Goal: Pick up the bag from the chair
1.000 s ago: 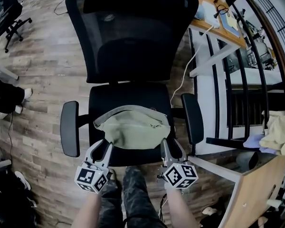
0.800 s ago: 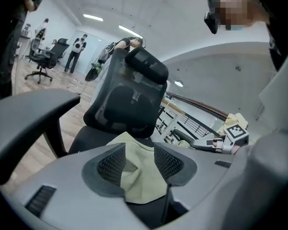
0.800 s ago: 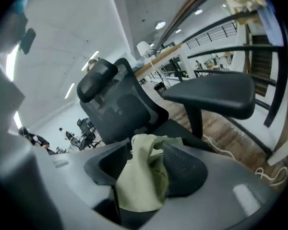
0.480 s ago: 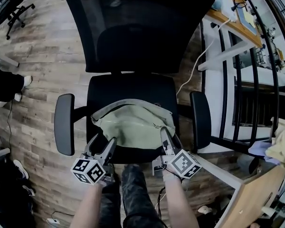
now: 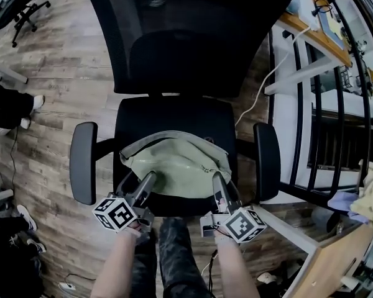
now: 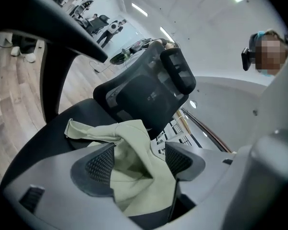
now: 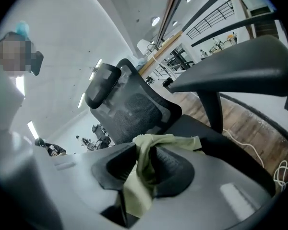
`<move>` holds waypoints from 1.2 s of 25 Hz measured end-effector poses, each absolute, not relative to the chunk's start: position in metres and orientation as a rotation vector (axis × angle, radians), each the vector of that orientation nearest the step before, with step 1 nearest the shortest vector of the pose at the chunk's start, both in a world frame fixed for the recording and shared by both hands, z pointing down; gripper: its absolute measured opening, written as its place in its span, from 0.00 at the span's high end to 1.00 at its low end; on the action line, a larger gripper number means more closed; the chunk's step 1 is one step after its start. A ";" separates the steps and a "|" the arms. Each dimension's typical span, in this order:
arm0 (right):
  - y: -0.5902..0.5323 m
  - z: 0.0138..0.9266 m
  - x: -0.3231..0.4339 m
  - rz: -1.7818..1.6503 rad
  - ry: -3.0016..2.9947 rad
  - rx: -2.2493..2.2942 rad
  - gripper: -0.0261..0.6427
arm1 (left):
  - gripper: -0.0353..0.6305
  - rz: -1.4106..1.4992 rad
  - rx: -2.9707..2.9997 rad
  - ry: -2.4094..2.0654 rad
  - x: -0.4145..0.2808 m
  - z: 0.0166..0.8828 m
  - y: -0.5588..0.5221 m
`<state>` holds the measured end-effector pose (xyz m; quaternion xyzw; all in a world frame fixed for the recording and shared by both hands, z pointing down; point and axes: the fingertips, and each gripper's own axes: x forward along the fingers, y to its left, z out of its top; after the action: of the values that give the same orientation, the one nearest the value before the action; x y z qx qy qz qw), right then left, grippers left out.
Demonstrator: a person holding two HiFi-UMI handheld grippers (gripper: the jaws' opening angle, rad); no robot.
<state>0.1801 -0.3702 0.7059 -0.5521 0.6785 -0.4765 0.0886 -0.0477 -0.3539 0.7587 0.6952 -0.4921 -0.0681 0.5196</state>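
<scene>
**Both tongs at the near edge of the bag, just before lifting.** The pale green soft fabric bag [image 5: 174, 165] lies slumped on the seat of the black mesh-backed office chair [image 5: 174, 113]. It sits in the front half of that surface, between the two padded armrests [image 5: 82, 161].

The bag's long axis runs crosswise, from one armrest toward the other. A lighter strap or rim [image 5: 165, 136] arches along the side nearer the backrest, and the fuller, rounded body sags toward the person. Which way the mouth faces cannot be told for certain.

The left tongs [image 5: 140, 184] and the right tongs [image 5: 222, 185] meet the near edge at well-separated points, one toward each end. This spacing is probably chosen so that the limp cloth rises level and does not fold or swing from a single corner.

In the left gripper view the jaws stand apart. A fold of the cloth sits between the ribbed pads [image 6: 102, 163] but is not yet squeezed. In the right gripper view the jaws are drawn together on a bunched ridge of the fabric, which is pinched into a narrow rope between them.

The grasp thus appears half made, with the right side secured and the left side awaiting closure. The bag rests fully on the seat, so the lift has not begun. Thin cloth held at its edge may slip, so a deep bite on the left seems advisable.
</scene>
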 end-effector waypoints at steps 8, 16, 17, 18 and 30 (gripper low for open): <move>-0.365 0.697 0.172 -1.372 2.095 -1.574 0.82 | 0.78 -0.265 1.618 -1.167 -0.055 0.754 -0.367; -0.365 0.672 0.167 -1.315 2.094 -1.498 0.84 | 0.90 -0.309 1.719 -1.124 -0.048 0.714 -0.371; -0.365 0.666 0.167 -1.307 2.092 -1.495 0.84 | 0.90 -0.302 1.728 -1.117 -0.045 0.707 -0.372; -0.365 0.661 0.167 -1.301 2.091 -1.492 0.84 | 0.90 -0.290 1.741 -1.110 -0.042 0.700 -0.372; -0.356 0.588 0.158 -1.232 2.172 -1.409 0.85 | 0.91 -0.195 1.960 -1.054 -0.043 0.623 -0.374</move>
<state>0.1577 -0.3564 0.5883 -0.4867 0.7505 -0.4257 0.1369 -0.0433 -0.3739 0.6227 0.7885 -0.4240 -0.0786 0.4386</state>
